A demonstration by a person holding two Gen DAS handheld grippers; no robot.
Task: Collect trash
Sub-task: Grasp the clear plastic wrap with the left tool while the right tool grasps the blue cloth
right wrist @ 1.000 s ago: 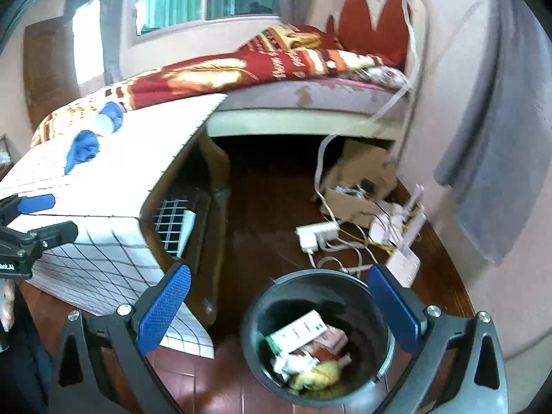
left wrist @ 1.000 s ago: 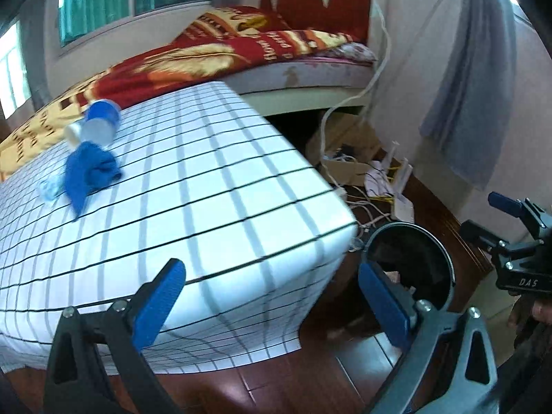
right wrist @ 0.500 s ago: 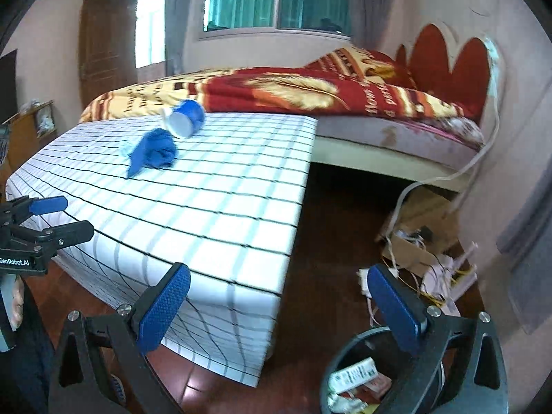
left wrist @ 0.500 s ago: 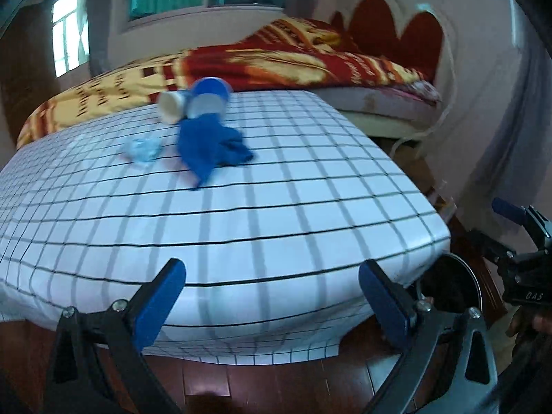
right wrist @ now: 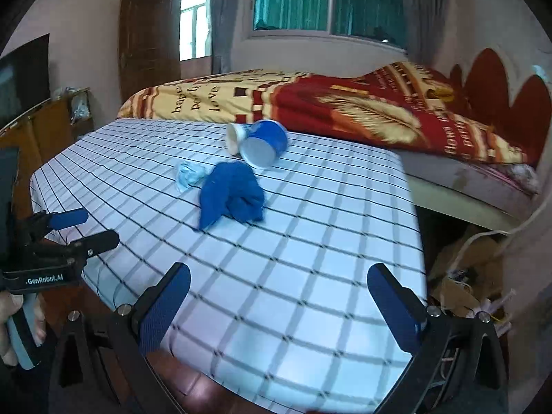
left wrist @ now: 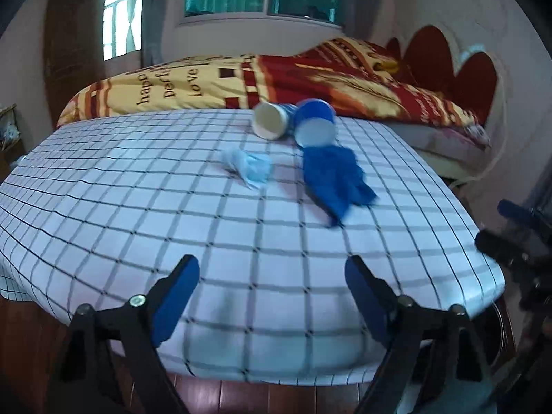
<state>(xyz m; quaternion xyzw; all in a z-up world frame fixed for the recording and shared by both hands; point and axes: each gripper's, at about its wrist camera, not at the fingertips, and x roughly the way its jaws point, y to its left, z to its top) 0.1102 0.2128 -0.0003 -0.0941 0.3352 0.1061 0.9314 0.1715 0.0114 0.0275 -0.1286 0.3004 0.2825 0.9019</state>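
On the checked white tablecloth (left wrist: 241, 241) (right wrist: 310, 241) lie a crumpled blue cloth (left wrist: 334, 179) (right wrist: 231, 195), a pale blue crumpled wrapper (left wrist: 250, 167) (right wrist: 188, 174), and two tipped paper cups: a blue one (left wrist: 315, 124) (right wrist: 264, 143) and a cream-mouthed one (left wrist: 270, 120) (right wrist: 236, 136). My left gripper (left wrist: 272, 296) is open and empty at the table's near edge. My right gripper (right wrist: 276, 307) is open and empty over the near right corner. Each gripper shows in the other's view, the right (left wrist: 510, 227) and the left (right wrist: 69, 231).
A bed with a red and yellow blanket (left wrist: 276, 76) (right wrist: 345, 103) stands behind the table. Cardboard and cables (right wrist: 462, 276) lie on the floor at right. A bin rim (left wrist: 500, 324) shows below the table's right corner. A wooden cabinet (right wrist: 45, 127) is at left.
Both grippers have swung up and left from the bin on the floor toward the table. The trash on the cloth now sits nearer and more central. Both stay open.
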